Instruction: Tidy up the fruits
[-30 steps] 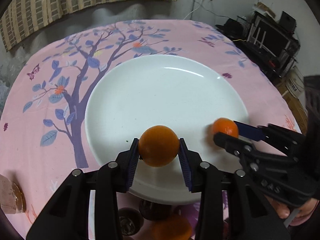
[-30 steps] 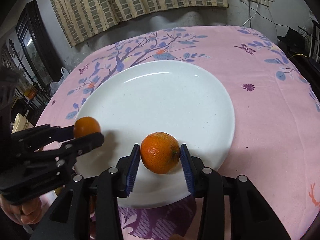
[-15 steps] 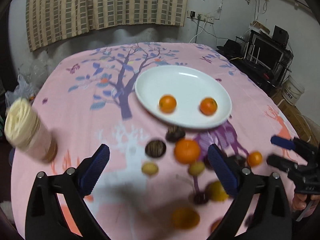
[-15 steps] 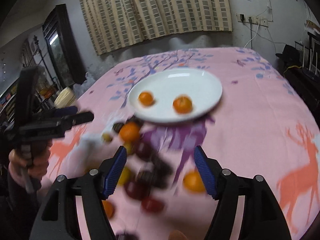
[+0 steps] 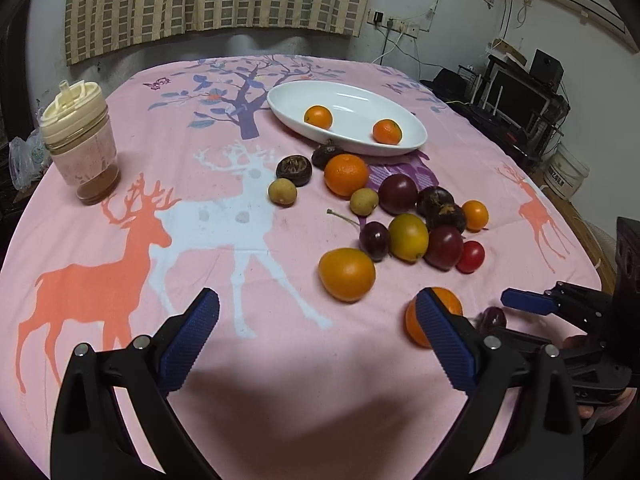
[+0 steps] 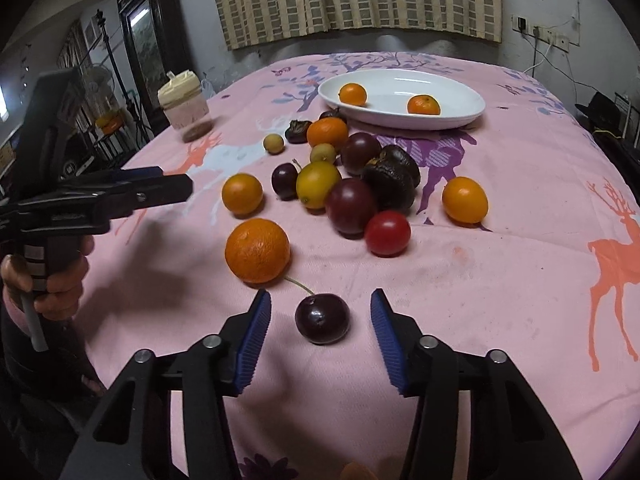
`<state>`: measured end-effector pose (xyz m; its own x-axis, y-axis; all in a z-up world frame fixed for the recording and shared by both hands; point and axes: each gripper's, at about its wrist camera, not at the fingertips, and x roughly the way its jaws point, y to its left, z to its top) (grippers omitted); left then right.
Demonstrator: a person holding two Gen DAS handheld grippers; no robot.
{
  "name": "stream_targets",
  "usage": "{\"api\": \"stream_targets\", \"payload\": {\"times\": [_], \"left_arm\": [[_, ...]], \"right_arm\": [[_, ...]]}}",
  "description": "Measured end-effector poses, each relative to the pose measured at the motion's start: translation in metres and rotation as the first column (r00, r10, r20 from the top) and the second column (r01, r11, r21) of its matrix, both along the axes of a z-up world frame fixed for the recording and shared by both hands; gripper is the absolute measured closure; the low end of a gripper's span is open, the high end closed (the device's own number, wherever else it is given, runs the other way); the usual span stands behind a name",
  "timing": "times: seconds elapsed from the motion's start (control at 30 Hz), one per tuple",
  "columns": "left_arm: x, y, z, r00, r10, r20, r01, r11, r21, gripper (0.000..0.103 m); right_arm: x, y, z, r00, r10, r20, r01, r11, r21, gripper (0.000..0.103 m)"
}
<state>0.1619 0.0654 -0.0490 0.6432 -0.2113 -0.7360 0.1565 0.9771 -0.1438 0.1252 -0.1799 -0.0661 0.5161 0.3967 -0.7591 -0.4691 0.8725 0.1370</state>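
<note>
Left wrist view: the left gripper [image 5: 316, 328] is wide open w/ nothing between its blue pads, over bare pink tablecloth [image 5: 248, 380]. Lots of free cloth in front and to the left, out to the jar [image 5: 78, 148] near the left edge. An orange [image 5: 434, 316] sits partly hidden behind the right pad; can't tell if they touch. The fruit pile [image 5: 404, 216] is ahead and to the right. The white plate [image 5: 346, 118] is past the pile, far side of the table, w/ two small oranges [image 5: 318, 116] in it, apart from each other. The right gripper [image 5: 524, 316] pokes in from the right edge, close to the table's right side, w/ a dark cherry [image 5: 494, 317] at its tips.

Right wrist view: the right gripper [image 6: 320, 328] is closing, jaws at mid gap. The dark cherry [image 6: 322, 319] lies on the cloth between the pads, but there's a gap on both sides, so it isn't gripped. The big orange [image 6: 257, 250] is just beside it, up and left. A red tomato [image 6: 387, 233] is near, up and right. The pile [image 6: 352, 184] is behind, then the plate [image 6: 402, 100]. Right side of the cloth is open, only one orange fruit [image 6: 465, 199] there. The left gripper [image 6: 168, 182], held by a hand [image 6: 52, 280], is off to the left, near the table's edge.
</note>
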Motion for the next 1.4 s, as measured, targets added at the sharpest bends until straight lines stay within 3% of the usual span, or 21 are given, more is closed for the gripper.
{"api": "stream_targets", "payload": {"times": [0.13, 0.23, 0.37, 0.53, 0.63, 0.83, 0.93, 1.0, 1.07, 1.23, 1.4], "left_arm": [[-0.006, 0.0, 0.0, 1.0, -0.002, 0.003, 0.002, 1.0, -0.004, 0.006], [-0.006, -0.004, 0.002, 1.0, -0.015, 0.005, 0.015, 1.0, -0.002, 0.006], [-0.009, -0.013, 0.001, 0.999, -0.051, 0.006, 0.051, 0.999, 0.0, 0.006], [-0.012, -0.045, -0.004, 0.984, -0.176, 0.001, 0.176, 0.984, 0.017, 0.008], [-0.012, -0.067, -0.01, 0.968, -0.249, -0.014, 0.249, 0.968, 0.039, 0.028], [0.005, -0.086, -0.03, 0.961, -0.264, -0.086, 0.268, 0.963, 0.04, 0.04], [0.01, -0.09, -0.036, 0.959, -0.262, -0.104, 0.268, 0.962, 0.045, 0.041], [0.013, -0.091, -0.039, 0.96, -0.256, -0.116, 0.264, 0.963, 0.054, 0.046], [0.014, -0.091, -0.039, 0.961, -0.255, -0.11, 0.263, 0.963, 0.065, 0.059], [0.015, -0.086, -0.034, 0.958, -0.26, -0.121, 0.266, 0.963, 0.037, 0.061], [0.037, -0.072, 0.006, 0.964, -0.261, -0.049, 0.26, 0.965, -0.023, 0.061]], "right_arm": [[0.001, 0.002, -0.004, 1.0, 0.005, -0.008, -0.005, 1.0, -0.018, 0.057], [0.003, 0.005, -0.009, 1.0, 0.006, -0.01, -0.006, 0.999, -0.052, 0.072], [0.001, 0.003, -0.01, 1.0, 0.007, 0.004, -0.007, 0.998, -0.057, 0.073], [0.003, -0.023, 0.006, 0.997, -0.064, 0.036, 0.063, 0.998, 0.018, 0.073], [0.004, -0.036, 0.01, 0.995, -0.096, 0.04, 0.095, 0.995, 0.035, 0.073], [0.005, -0.051, 0.012, 0.992, -0.123, 0.036, 0.12, 0.99, 0.071, 0.073], [0.005, -0.055, 0.011, 0.991, -0.128, 0.035, 0.125, 0.989, 0.083, 0.073], [0.006, -0.058, 0.011, 0.991, -0.13, 0.032, 0.127, 0.988, 0.092, 0.073], [0.008, -0.06, 0.011, 0.991, -0.133, 0.032, 0.129, 0.987, 0.1, 0.073], [0.018, -0.063, 0.014, 0.99, -0.135, 0.027, 0.131, 0.983, 0.127, 0.073], [0.049, -0.062, 0.035, 0.99, -0.134, 0.044, 0.125, 0.979, 0.164, 0.073]]}}
